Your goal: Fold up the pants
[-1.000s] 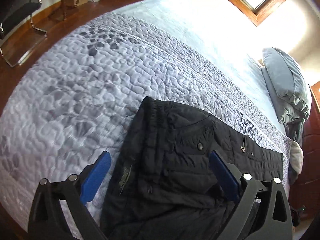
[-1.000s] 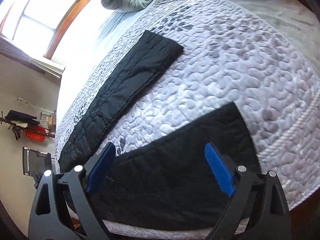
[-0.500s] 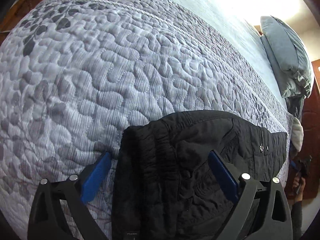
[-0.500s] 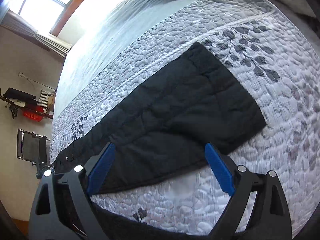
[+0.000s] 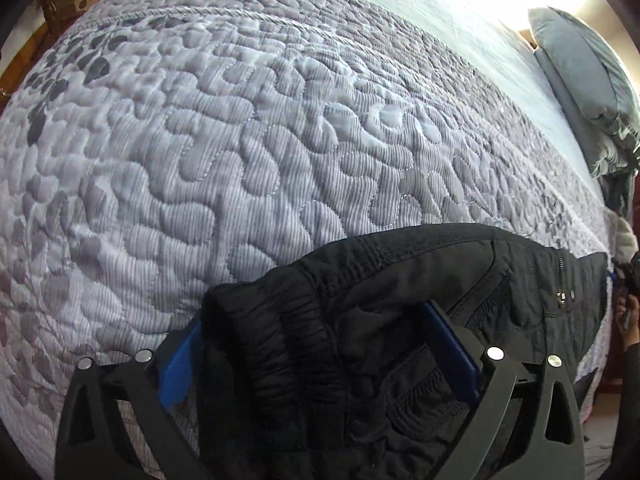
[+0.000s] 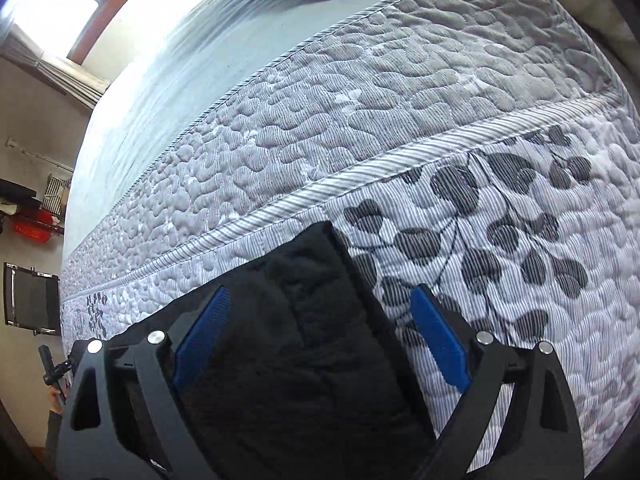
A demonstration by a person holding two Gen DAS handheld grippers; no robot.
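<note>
Left gripper (image 5: 320, 354): spread, astride pants (image 5: 400, 320) waistband | Right gripper (image 6: 320, 332): spread, astride leg end | Surface: quilt (image 5: 240, 140)

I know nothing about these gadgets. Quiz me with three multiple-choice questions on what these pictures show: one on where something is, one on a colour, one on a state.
1. Where do the pants lie?
A) on the quilted bedspread
B) on a chair
C) on the floor

2. What colour are the pads on the tongs?
A) red
B) blue
C) green

3. How do the right tongs stand?
A) clamped shut on cloth
B) open, straddling the cloth
C) out of view

Key: 1 A, black cloth rests on the quilt; 2 B, the inner pads are blue; 3 B, the fingers are spread with cloth between them.
</note>
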